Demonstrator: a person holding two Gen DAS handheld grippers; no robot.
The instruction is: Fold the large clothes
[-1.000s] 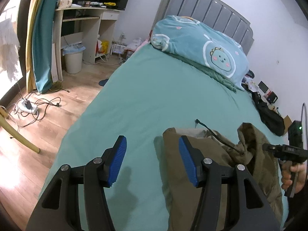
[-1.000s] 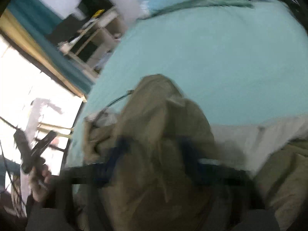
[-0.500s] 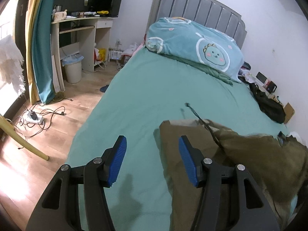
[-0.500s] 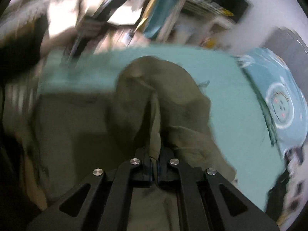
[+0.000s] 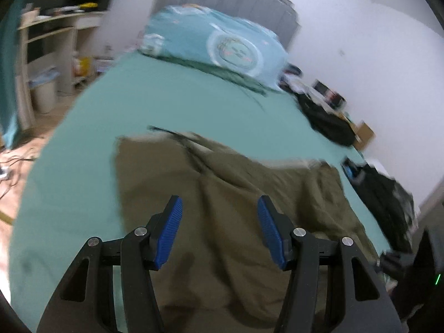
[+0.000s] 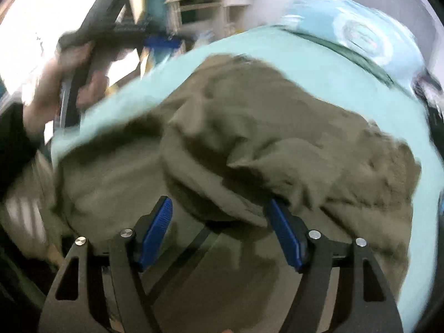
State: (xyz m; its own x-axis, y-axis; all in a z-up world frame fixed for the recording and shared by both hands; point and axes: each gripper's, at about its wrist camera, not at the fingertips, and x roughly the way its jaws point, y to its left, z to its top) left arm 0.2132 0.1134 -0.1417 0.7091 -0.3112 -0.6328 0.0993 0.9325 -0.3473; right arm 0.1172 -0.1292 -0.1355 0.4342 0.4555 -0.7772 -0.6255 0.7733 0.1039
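Bedroom around us, the olive garment point(image 5: 236, 194) lies rumpled mid-bed point(image 5: 83, 166), one fold started. Our left gripper point(image 5: 219, 227) hangs open, empty; our right gripper point(image 6: 219, 224) is opening, cloth slipping free.

I'm looking into a home bedroom: a green-sheeted bed point(image 5: 194, 116), grey padded headboard point(image 5: 249, 8), cartoon-print quilt point(image 5: 222, 44), cluttered desk point(image 5: 55, 25).

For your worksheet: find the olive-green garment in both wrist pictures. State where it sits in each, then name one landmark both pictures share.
Left wrist view: the olive-green garment fills the lower centre, spread on the green bed sheet.
Right wrist view: the garment fills the centre, bunched in folds.
Shared landmark: the light blue patterned quilt at the head of the bed, upper centre in the left view, upper right in the right view.
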